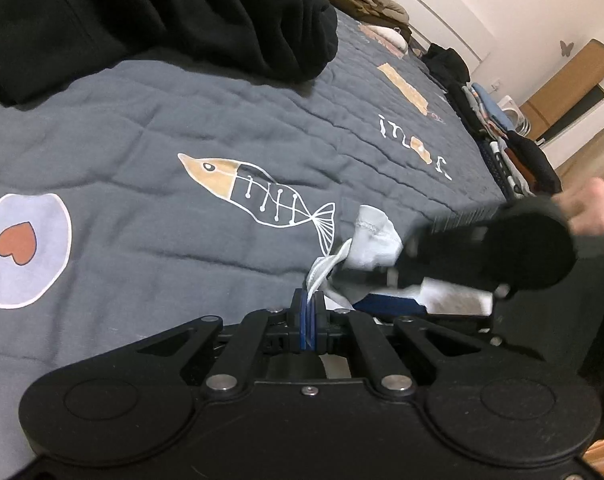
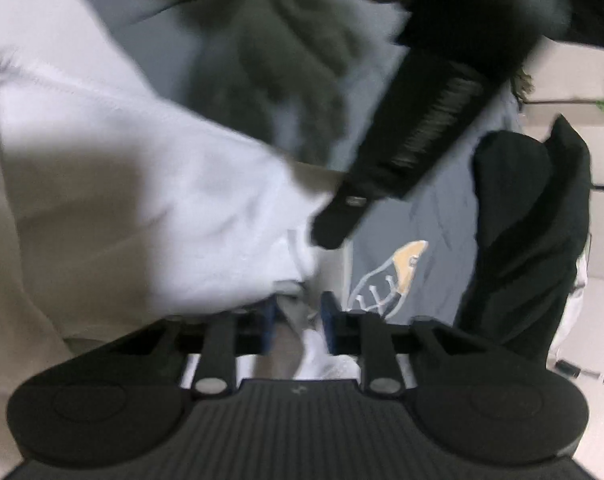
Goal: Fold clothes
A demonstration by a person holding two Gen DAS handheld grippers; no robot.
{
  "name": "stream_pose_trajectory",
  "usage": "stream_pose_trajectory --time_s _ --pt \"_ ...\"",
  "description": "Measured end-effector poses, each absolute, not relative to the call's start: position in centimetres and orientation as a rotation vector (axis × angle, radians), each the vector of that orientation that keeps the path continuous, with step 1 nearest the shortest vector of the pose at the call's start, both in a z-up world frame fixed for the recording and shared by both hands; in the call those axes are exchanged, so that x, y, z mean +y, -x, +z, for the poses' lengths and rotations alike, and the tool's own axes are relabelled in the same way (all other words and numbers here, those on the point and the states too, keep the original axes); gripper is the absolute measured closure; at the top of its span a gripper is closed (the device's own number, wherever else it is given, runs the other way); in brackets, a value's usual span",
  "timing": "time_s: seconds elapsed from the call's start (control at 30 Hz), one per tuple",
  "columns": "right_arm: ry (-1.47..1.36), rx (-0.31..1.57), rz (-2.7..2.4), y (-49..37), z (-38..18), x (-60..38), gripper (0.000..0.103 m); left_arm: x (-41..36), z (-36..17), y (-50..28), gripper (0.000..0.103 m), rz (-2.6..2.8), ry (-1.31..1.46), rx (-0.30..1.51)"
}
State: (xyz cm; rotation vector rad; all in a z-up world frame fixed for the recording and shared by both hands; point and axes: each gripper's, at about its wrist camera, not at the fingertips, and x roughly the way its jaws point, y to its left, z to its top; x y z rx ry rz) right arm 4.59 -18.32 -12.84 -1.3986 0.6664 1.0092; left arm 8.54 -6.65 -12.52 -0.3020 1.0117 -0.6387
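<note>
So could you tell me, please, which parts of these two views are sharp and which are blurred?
Left wrist view: the fish print on the grey quilt is crisp, while the right gripper and the hand behind it are motion-smeared; fisheye bending curves the far wall. Right wrist view: nearly everything is smeared, the white garment most of all; only the gripper body at the bottom edge looks fairly sharp.

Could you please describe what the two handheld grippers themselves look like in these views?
Both the left gripper and right gripper are matte black, with twin round housings, silver pivot screws, linkage arms and blue finger pads. The right gripper's base is ribbed.
</note>
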Motion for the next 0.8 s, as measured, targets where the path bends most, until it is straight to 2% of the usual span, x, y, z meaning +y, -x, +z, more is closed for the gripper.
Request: stream_pose_trajectory --time_s 0.13,0.33,0.47,0.67,0.8 --pt "1.347 0.679 0.973 -4.9 -13.0 -18.2 0.097 -6.7 -12.6 -8.5 0.101 -0.642 0.299 1.013" --pt "0.524 0.983 0.830 -11.5 -10.9 -24.0 0.098 -6.7 -12.5 -8.5 0.101 -0.653 0.293 1.009" --pt "0.029 1.081 0.710 -14.5 -10.2 -28.0 0.099 -6.8 -12.5 -8.3 0.101 -0.659 0.288 1.007" --pt "-0.341 1.076 0.619 -14.3 -10.6 -32.1 0.099 -6.9 -12.0 -8.1 0.101 -0.669 0.274 0.983" --pt "-0.395 1.045 0.616 -13.6 -10.5 -32.8 0.099 -7.9 -9.8 -7.0 0.101 -0.689 0.132 0.823"
